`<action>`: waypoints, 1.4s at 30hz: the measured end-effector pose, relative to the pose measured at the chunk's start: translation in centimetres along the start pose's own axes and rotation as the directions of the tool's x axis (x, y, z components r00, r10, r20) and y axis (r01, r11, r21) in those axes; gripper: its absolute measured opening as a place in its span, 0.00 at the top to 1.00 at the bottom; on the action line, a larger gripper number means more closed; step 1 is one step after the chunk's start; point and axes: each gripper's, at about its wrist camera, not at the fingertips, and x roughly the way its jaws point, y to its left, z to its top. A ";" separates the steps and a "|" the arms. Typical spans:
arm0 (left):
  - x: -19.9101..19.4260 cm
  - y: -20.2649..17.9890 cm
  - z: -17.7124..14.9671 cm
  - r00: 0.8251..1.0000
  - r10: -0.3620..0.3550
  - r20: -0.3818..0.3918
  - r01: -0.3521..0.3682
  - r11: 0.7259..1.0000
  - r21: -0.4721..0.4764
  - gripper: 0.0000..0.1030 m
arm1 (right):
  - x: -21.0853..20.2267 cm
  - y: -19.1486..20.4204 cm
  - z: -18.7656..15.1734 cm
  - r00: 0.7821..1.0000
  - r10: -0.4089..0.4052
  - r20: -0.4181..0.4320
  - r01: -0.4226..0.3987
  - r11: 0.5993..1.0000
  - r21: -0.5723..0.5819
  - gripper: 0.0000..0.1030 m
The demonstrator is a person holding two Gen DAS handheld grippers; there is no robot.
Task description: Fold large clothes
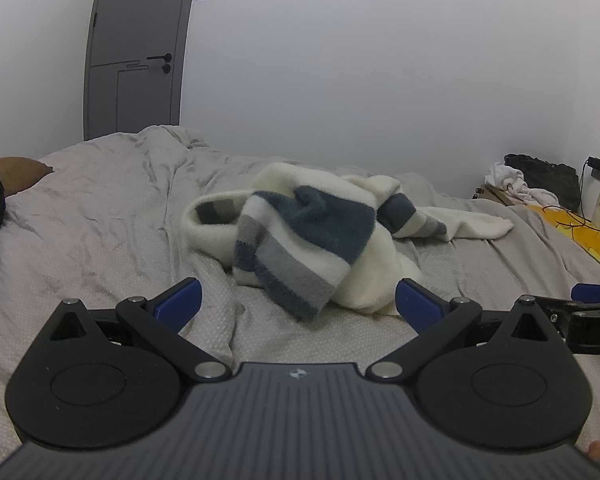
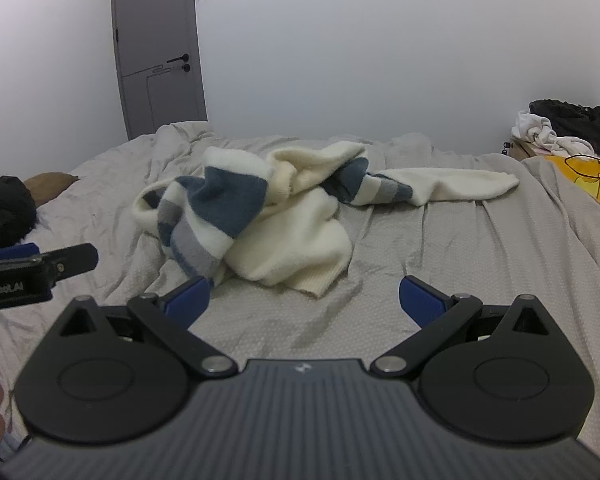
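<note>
Striped knit sweater [image 2: 256, 216]: lying crumpled mid-bed [image 2: 460, 280], one sleeve trailing toward the right edge. Soft, bulky, probably light; ribbed hem offering hold. Left gripper [image 1: 298, 304] and right gripper [image 2: 305, 300]: jaws gaping wide, holding nothing.

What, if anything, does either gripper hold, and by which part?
Nothing. The left gripper and right gripper are open, short of the striped sweater.

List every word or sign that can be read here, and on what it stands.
"DA", cut off by the frame edge: on the right tool body.
"nRobot.AI", start cut off, blurred: on the left tool body.
Small round emblem on each tool's grey housing: no letters readable.
</note>
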 end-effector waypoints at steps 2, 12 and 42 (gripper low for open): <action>0.2 0.0 -0.1 1.000 -0.001 -0.001 0.001 1.000 -0.003 0.00 | 0.0 0.0 -0.1 1.000 0.002 -0.006 -0.002 1.000 0.002 0.00; -0.1 -0.2 -0.4 1.000 0.002 0.031 -0.002 1.000 -0.006 0.00 | 0.1 0.0 -0.1 1.000 0.009 0.005 -0.009 1.000 0.010 0.00; -1.7 -1.6 2.5 0.992 -0.125 -0.001 0.124 0.991 -0.054 0.00 | -2.6 -1.7 4.1 0.995 0.097 0.007 -0.096 0.963 0.253 0.00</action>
